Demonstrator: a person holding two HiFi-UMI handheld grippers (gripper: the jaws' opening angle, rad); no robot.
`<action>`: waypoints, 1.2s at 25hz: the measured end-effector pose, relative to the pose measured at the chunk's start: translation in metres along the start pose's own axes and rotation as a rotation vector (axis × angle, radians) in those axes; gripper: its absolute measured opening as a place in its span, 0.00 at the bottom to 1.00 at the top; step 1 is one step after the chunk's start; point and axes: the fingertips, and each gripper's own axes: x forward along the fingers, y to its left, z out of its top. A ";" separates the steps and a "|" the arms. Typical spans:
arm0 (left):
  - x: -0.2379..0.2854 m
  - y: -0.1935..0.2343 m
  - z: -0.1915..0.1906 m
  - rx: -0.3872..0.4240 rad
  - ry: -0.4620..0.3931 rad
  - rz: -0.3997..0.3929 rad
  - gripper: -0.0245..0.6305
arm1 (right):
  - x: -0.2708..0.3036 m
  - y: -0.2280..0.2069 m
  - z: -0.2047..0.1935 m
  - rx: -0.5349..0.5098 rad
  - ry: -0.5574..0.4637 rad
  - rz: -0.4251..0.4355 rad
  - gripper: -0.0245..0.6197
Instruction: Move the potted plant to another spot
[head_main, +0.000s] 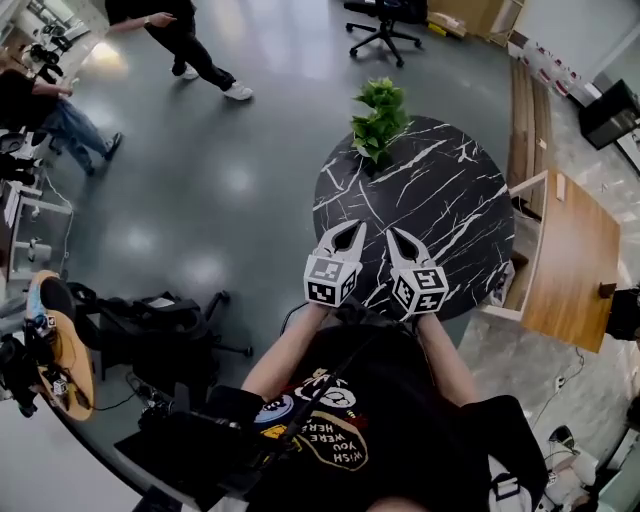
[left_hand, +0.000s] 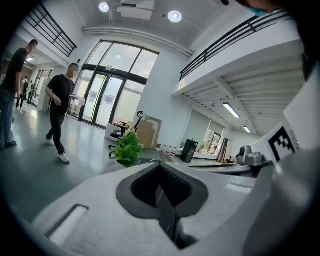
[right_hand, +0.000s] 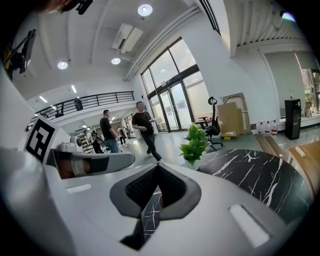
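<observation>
The potted plant (head_main: 378, 120), leafy green in a small pale pot, stands at the far left rim of a round black marble table (head_main: 450, 200). Both grippers hover over the table's near edge, well short of the plant. My left gripper (head_main: 345, 238) is shut with nothing in it. My right gripper (head_main: 403, 243) beside it is also shut and empty. In the left gripper view the plant (left_hand: 128, 149) shows ahead beyond the closed left gripper (left_hand: 167, 192). In the right gripper view the plant (right_hand: 194, 142) stands ahead, slightly right of the right gripper (right_hand: 152, 200).
A wooden desk (head_main: 570, 260) adjoins the table on the right. An office chair (head_main: 385, 25) stands beyond the plant. One person (head_main: 190, 45) walks across the grey floor at the back left, another (head_main: 50, 110) is at the far left. Dark equipment (head_main: 160, 330) sits near left.
</observation>
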 end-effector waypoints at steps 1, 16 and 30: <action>0.003 0.007 -0.005 -0.001 0.013 0.002 0.04 | 0.007 0.000 -0.002 -0.006 0.003 0.004 0.04; 0.122 0.081 -0.070 0.060 0.054 0.132 0.04 | 0.157 -0.100 -0.074 -0.076 0.054 0.075 0.32; 0.183 0.176 -0.083 0.033 0.059 0.187 0.04 | 0.351 -0.203 -0.101 -0.197 0.099 -0.191 0.91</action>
